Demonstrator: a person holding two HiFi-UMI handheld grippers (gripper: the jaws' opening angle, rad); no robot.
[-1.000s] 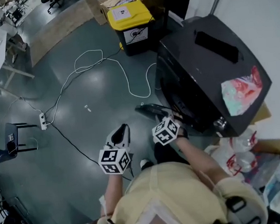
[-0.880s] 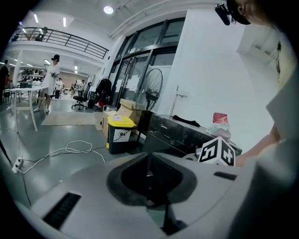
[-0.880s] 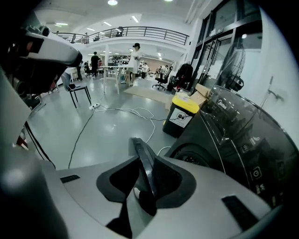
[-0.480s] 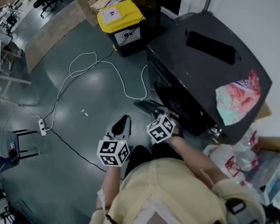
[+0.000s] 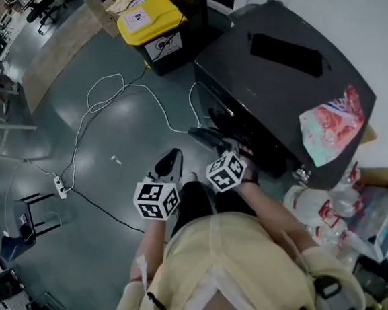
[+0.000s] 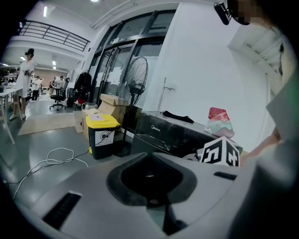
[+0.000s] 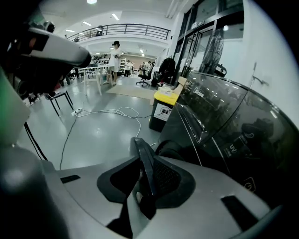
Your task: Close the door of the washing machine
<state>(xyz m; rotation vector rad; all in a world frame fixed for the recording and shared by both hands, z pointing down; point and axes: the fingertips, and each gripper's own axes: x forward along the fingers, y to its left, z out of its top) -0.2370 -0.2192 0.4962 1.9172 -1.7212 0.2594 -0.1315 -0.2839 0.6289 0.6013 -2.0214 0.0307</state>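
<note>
Since a second ago we have moved in on the washing machine (image 5: pixel 276 90), whose door (image 5: pixel 204 134) stands ajar, swung out from its front. Our right gripper (image 5: pixel 234 149) has its jaws clamped on the door's edge. Our left gripper (image 5: pixel 171 161) hangs beside it, jaws together and empty. A yellow bin (image 5: pixel 150 23) stands beyond.

Washing machine (image 5: pixel 289 88) front mostly out of sight; door (image 5: pixel 203 134) partly behind right gripper (image 5: pixel 232 147).
</note>
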